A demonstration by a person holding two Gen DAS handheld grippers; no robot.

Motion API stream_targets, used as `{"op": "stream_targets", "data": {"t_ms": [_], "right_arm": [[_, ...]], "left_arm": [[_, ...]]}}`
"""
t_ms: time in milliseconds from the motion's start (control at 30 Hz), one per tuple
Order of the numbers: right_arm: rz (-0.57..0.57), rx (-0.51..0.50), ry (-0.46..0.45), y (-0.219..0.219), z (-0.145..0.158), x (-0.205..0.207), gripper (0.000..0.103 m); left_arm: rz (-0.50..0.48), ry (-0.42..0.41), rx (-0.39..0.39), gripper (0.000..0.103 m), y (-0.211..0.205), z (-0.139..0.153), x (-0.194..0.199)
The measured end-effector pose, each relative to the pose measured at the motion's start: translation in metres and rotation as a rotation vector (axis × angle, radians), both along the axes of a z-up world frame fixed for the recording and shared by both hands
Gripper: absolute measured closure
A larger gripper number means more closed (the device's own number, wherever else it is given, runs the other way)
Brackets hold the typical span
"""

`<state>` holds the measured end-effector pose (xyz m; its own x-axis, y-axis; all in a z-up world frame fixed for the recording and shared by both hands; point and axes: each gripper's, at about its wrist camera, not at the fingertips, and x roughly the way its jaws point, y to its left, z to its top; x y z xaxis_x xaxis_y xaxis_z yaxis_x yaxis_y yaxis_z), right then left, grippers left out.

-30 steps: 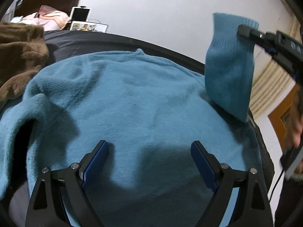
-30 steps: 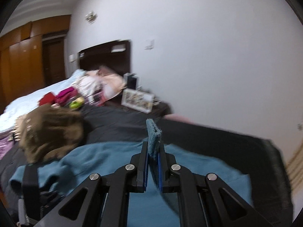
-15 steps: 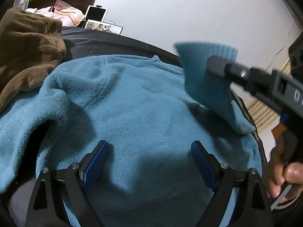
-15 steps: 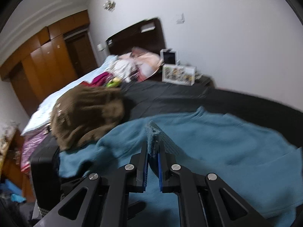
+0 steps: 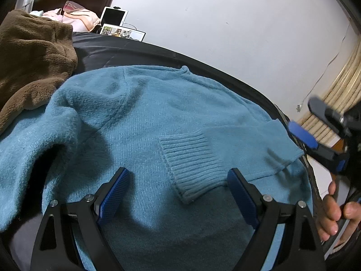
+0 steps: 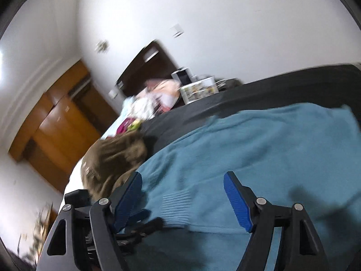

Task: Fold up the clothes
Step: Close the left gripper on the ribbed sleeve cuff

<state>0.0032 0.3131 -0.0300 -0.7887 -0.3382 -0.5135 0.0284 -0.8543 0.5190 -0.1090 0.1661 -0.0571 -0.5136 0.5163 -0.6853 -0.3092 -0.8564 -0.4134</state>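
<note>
A teal knit sweater [image 5: 158, 113] lies spread on a dark bedcover [image 5: 117, 47]. Its right sleeve is folded across the body, and the ribbed cuff [image 5: 191, 162] rests flat near the middle. My left gripper [image 5: 178, 178] hovers just above the sweater, open, with the cuff lying between its fingers and untouched. My right gripper [image 5: 304, 122] shows at the right edge of the left wrist view, held by a hand [image 5: 336, 212]. Its jaws are opening, with nothing between them. In the blurred right wrist view the right gripper [image 6: 182, 185] stands over the sweater [image 6: 248, 149] and the cuff [image 6: 176, 207].
A brown fleece garment [image 5: 29, 63] is heaped left of the sweater. Beyond the bedcover stand a tablet [image 5: 114, 17] and a photo frame [image 5: 121, 32] by a dark headboard. A white wall runs behind, and wooden wardrobes [image 6: 61, 133] stand at the far left.
The right gripper carried the sleeve down and across the sweater, then let it go. The cuff now lies flat on the body. The right gripper has rolled and drawn back to the right. My left gripper stayed put.
</note>
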Motion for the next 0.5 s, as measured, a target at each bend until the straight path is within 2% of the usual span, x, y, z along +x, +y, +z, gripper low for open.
{"op": "stream_targets", "data": {"t_ms": [100,233,400,500], "right_arm": [[-0.126,0.070,-0.009,0.012,-0.013,0.012,0.026],[-0.195,0.081,-0.023,0.020,-0.032,0.017,0.026],[-0.214,0.119,-0.004,0.021,-0.038,0.018,0.026],[-0.210,0.141,0.014,0.019,-0.035,0.018,0.026]], "left_arm": [[0.001,0.003,-0.003,0.012,0.000,0.001,-0.001],[-0.007,0.002,-0.048,0.012,0.007,0.003,-0.003],[-0.016,0.004,-0.120,0.013,0.018,0.004,-0.008],[0.003,0.017,-0.192,0.014,0.025,0.003,-0.015]]}}
